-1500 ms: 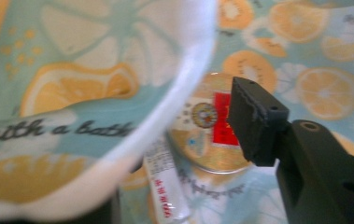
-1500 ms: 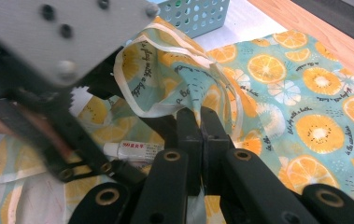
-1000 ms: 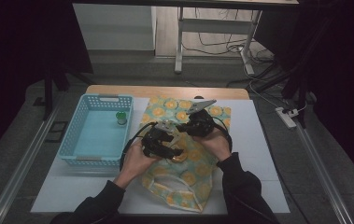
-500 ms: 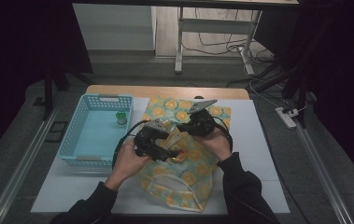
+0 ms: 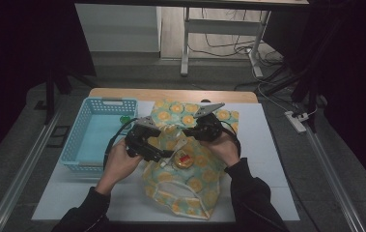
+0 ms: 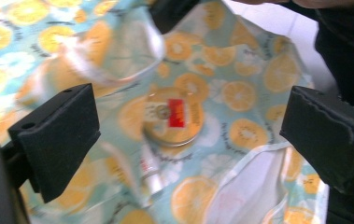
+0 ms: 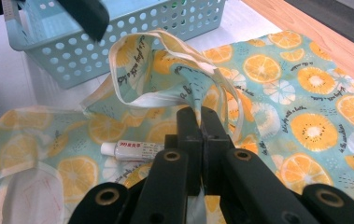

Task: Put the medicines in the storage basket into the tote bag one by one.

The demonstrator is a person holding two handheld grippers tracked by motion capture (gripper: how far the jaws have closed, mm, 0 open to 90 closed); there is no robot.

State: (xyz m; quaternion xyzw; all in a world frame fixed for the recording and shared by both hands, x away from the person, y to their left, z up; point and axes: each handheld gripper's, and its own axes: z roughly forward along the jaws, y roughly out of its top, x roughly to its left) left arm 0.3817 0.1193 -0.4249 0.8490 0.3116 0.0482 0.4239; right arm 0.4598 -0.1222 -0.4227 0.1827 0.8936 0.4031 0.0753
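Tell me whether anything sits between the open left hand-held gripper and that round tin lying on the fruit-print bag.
Nothing visible does. In the left gripper view the left hand-held gripper is spread wide, with the round tin lying uncovered on the fruit-print bag between its jaws. A folded-up flap of the bag rises just beyond the tin, held by the right hand-held gripper.

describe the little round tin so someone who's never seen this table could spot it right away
Find the fruit-print cloth spread over the middle of the table. The round tin lies on it, ahead of the open left claw. Beside it is a white tube; the tin alone is a flat gold disc with a red label.
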